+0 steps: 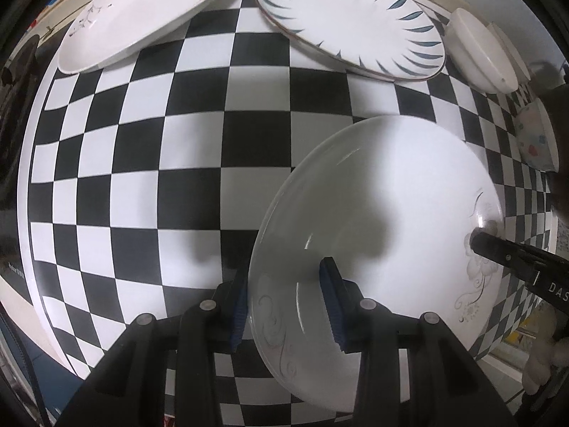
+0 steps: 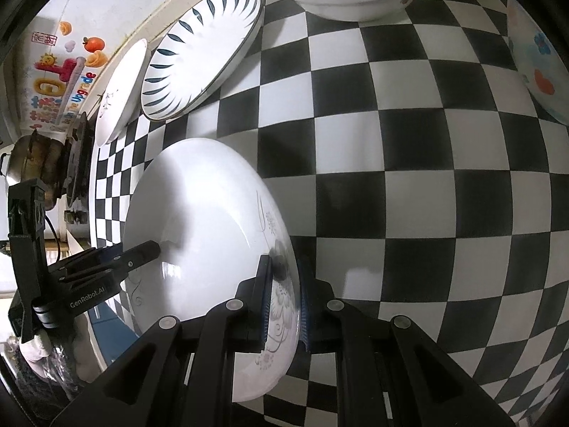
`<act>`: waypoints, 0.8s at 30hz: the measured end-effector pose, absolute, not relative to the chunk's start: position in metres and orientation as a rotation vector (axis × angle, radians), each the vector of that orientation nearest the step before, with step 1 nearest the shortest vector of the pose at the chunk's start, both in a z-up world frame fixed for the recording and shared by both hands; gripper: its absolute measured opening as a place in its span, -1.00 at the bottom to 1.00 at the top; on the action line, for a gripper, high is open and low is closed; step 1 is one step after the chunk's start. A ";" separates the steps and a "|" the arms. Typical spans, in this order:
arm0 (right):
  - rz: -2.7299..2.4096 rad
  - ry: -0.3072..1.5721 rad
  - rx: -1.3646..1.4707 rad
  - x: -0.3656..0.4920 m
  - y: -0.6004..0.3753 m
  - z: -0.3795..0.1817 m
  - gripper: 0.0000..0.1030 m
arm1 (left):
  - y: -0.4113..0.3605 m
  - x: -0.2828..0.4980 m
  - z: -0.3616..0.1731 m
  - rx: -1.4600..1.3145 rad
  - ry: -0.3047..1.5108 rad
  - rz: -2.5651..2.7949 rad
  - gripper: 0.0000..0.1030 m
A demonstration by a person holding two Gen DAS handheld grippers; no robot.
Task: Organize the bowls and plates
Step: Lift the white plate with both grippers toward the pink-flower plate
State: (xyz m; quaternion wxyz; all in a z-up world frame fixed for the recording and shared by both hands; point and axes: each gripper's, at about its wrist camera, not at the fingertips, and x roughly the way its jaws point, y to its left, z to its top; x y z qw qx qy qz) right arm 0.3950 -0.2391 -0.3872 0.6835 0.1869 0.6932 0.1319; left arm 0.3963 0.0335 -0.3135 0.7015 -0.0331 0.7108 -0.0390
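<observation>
Blue ribbed pads of the left gripper (image 1: 286, 306) fill the bottom of the left wrist view, one under and one over the rim of a white plate with grey scrollwork (image 1: 377, 213), clamped on that rim at its lower left edge. From the right wrist view the right gripper (image 2: 284, 306) is likewise closed on the opposite rim, its pads pinching the grey flower print in the lower centre of the frame. So the plate is held at two facing edges, in the lower right of the left view and the lower left of the right view, over the black-and-white checkered table (image 1: 199, 149); whether it rests on the cloth or hangs just above it I cannot tell. It looks like glazed ceramic: stiff, fairly heavy for its thinness, slick under rubber, and likely to chip or crack if knocked. Rim grips on both sides seem the sensible hold, since the flat well offers nothing to pinch. In the upper part of the left view lie a pink-flowered plate (image 1: 142, 14) and a blue-leaf plate (image 1: 350, 17), with white bowls (image 1: 480, 49) at upper right; setting down onto any of them would want a gentle, level descent.
</observation>
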 end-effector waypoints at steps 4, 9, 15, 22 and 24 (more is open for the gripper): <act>0.307 1.570 0.416 0.397 -0.239 -0.390 -0.68 | 0.028 0.396 -0.315 -0.064 1.579 -0.075 -0.32; 0.319 1.584 0.393 0.397 -0.235 -0.393 -0.63 | 0.025 0.395 -0.301 -0.067 1.573 -0.033 -0.32; 0.344 1.620 0.420 0.396 -0.243 -0.385 -0.61 | 0.047 0.404 -0.234 -0.139 1.472 0.077 -0.32; 0.390 1.579 0.405 0.407 -0.243 -0.327 -0.43 | 0.103 0.391 -0.200 -0.227 1.309 0.132 -0.30; 0.413 1.533 0.413 0.420 -0.231 -0.304 -0.17 | 0.115 0.400 -0.213 -0.252 1.300 0.140 -0.30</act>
